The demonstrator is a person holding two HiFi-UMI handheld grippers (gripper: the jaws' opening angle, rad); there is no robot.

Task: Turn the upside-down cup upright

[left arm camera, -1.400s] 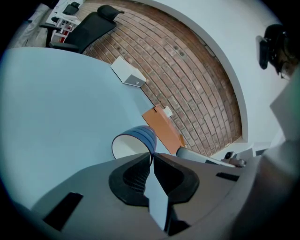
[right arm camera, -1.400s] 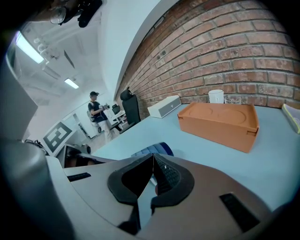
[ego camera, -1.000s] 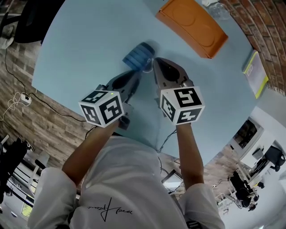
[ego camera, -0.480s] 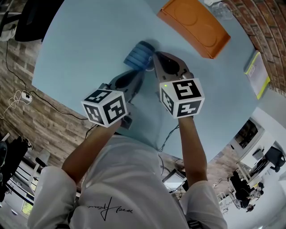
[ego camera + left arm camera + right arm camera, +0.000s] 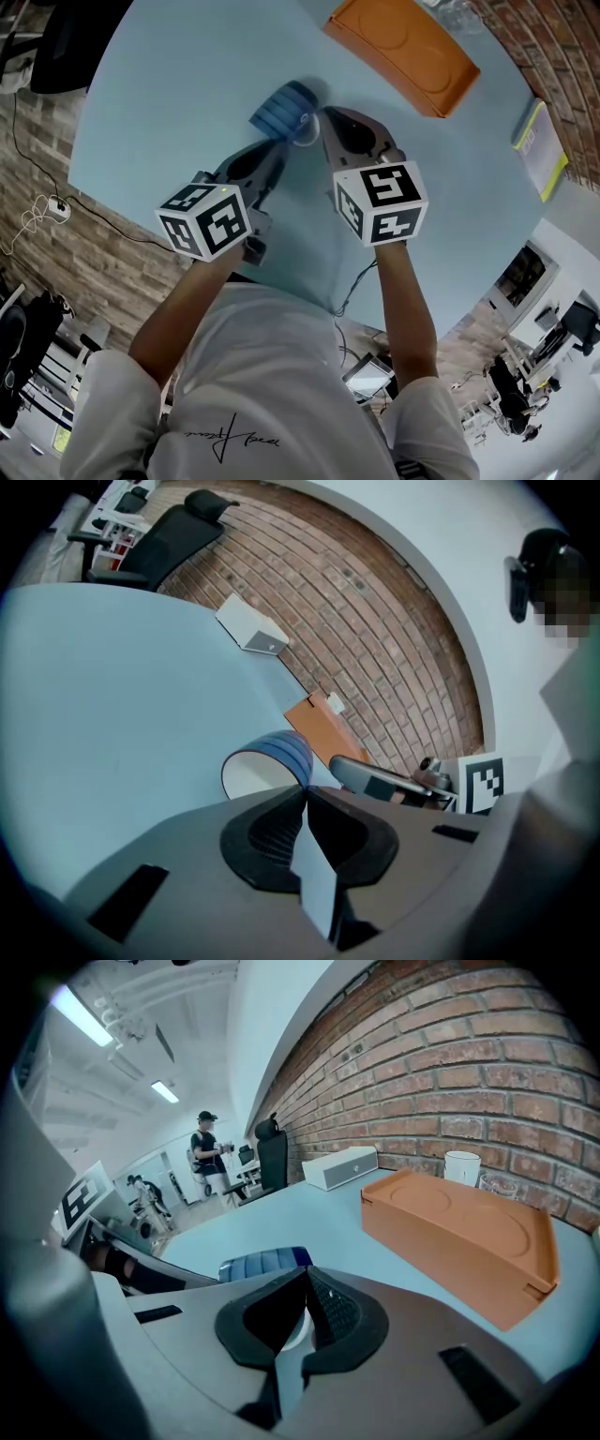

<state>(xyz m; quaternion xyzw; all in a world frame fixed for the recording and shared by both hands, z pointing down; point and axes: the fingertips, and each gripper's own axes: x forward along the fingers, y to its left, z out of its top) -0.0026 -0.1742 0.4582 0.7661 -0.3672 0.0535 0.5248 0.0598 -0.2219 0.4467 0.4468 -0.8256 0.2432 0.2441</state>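
Between the jaws of the left gripper (image 5: 307, 791) nothing is held: the two dark pads are pressed together at their tips. Just beyond those tips the blue ribbed cup (image 5: 272, 757) lies on its side on the table (image 5: 159, 84), its white inside turned toward this gripper. Whether the tips touch the cup cannot be told.

The right gripper (image 5: 305, 1275) also has its jaws closed, tip against tip. A sliver of white from the cup's mouth shows through the small gap behind the tips. The ribbed blue wall of the cup sits just to the left of them. In the head view these tips lie right beside the cup's rim, and contact there cannot be made out. The two grippers come in side by side, the cup at their front ends, left tips at its lower side, right tips at its mouth.

Farther out, an orange tray (image 5: 403, 52) rests upside down near the table's far edge, well apart from the cup. Beyond it, by the brick wall (image 5: 487, 1063), stand a white mug (image 5: 461, 1167) and a white box (image 5: 339, 1166). A book with a yellow-green edge (image 5: 539, 150) lies at the right rim of the table. A black office chair (image 5: 178, 532) stands past the table's end.
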